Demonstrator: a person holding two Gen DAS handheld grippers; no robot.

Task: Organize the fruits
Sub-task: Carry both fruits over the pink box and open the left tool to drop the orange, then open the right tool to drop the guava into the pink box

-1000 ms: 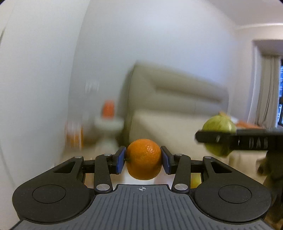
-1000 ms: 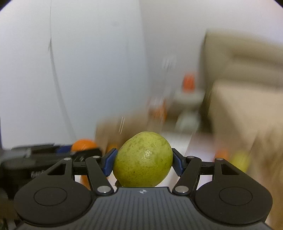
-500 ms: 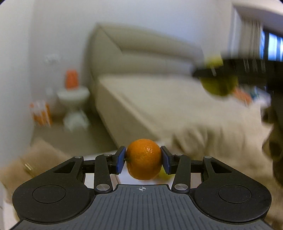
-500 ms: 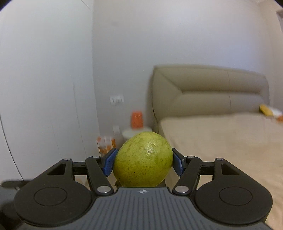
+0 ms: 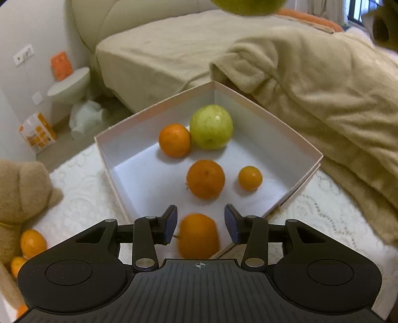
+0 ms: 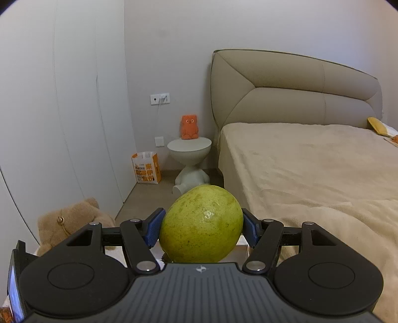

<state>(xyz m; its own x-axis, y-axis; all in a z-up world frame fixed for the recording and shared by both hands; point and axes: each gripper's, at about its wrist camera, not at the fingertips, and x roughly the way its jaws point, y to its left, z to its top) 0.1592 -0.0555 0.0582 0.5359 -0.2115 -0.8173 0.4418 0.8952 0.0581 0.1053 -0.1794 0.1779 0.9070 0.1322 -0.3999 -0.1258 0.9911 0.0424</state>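
A white box (image 5: 268, 116) lies on a lace cloth below my left gripper (image 5: 201, 224). Inside it rest three oranges (image 5: 206, 179) and a green guava (image 5: 211, 126). Another orange (image 5: 197, 236) shows blurred between and just below the left fingertips, above the box's near corner. White shows between it and the right pad, so the pads do not press on it. My right gripper (image 6: 201, 229) is shut on a second green guava (image 6: 201, 228), held level and facing the bed. That guava's underside shows at the top edge of the left wrist view (image 5: 248, 6).
A brown plush bear (image 5: 20, 193) sits left of the box with loose oranges (image 5: 32, 243) beside it. A beige blanket (image 5: 311, 99) hangs off the bed (image 6: 311, 161) right of the box. A round side table (image 6: 189, 149) and a paper bag (image 6: 146, 167) stand by the wall.
The left gripper has tipped down from facing the bed to looking into the box, and its orange has slipped lower, out from between the pads. The right gripper swung toward the bed, still holding the guava.
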